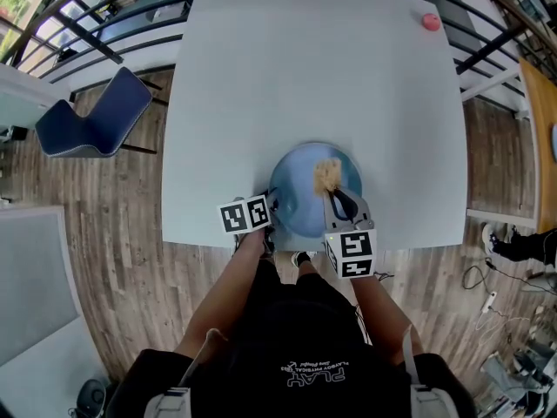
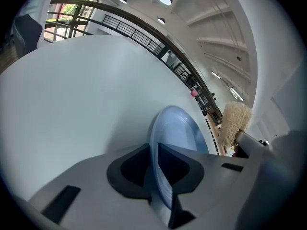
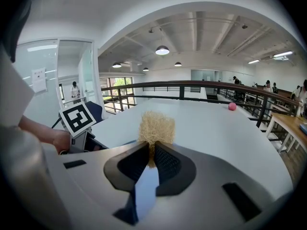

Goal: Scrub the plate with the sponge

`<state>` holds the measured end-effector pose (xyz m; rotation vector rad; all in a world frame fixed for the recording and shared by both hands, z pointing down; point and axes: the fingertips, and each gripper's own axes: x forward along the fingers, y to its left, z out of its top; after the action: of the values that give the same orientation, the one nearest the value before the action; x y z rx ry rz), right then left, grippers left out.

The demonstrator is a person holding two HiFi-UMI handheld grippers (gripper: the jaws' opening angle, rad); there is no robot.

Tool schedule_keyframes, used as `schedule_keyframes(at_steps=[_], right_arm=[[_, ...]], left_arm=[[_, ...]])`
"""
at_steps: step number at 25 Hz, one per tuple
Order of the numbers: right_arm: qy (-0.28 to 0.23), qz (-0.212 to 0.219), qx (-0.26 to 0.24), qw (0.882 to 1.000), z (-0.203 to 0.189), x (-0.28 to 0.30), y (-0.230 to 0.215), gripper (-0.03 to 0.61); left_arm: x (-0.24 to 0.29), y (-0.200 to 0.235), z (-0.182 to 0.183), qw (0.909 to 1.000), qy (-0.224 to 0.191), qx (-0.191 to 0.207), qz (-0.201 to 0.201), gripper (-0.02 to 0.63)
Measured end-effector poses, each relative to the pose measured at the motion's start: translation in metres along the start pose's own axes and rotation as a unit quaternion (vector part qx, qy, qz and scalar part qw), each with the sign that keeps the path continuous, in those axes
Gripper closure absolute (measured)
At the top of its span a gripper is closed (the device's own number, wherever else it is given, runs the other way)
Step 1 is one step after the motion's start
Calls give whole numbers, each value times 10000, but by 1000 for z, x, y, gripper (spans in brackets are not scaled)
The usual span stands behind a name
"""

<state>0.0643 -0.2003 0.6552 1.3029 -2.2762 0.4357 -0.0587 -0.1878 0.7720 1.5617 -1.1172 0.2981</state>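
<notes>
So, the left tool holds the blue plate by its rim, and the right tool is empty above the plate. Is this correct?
Not quite. The right tool is not empty: its jaws are shut on a beige sponge, as the right gripper view shows. The rest stands: the left tool holds the blue plate by its rim.

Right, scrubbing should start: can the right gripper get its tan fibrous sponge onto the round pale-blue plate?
Likely yes: the right gripper holds the tan fibrous sponge over the round pale-blue plate, nothing between them; the left gripper clamps only its near-left rim.
</notes>
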Motion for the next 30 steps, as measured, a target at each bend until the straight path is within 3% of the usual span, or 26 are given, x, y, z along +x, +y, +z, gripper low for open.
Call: schedule_keyframes(at_steps=[6, 13, 18, 22, 24, 30], right_arm=[[-115, -29, 2, 9999, 7, 6, -1, 534], [-445, -127, -219, 9987, 38, -2, -2, 534], [-751, -154, -291, 9966, 70, -15, 1, 534], [-1136, -212, -560, 9917, 104, -26, 4, 534], [-1308, -224, -712, 9886, 122, -34, 7, 534], [-1716, -228, -697, 9824, 158, -58, 14, 534]], left_arm=[[-9, 1, 15, 9995, -121, 225, 162, 481], [-40, -6, 42, 9915, -425, 1098, 562, 477], [-75, -26, 68, 9843, -814, 1442, 618, 477], [-102, -64, 109, 9693, -1468, 1949, 312, 489], [-116, -87, 128, 9595, -1878, 2101, 2, 569], [-154, -147, 155, 9297, -2593, 2411, -1012, 601]])
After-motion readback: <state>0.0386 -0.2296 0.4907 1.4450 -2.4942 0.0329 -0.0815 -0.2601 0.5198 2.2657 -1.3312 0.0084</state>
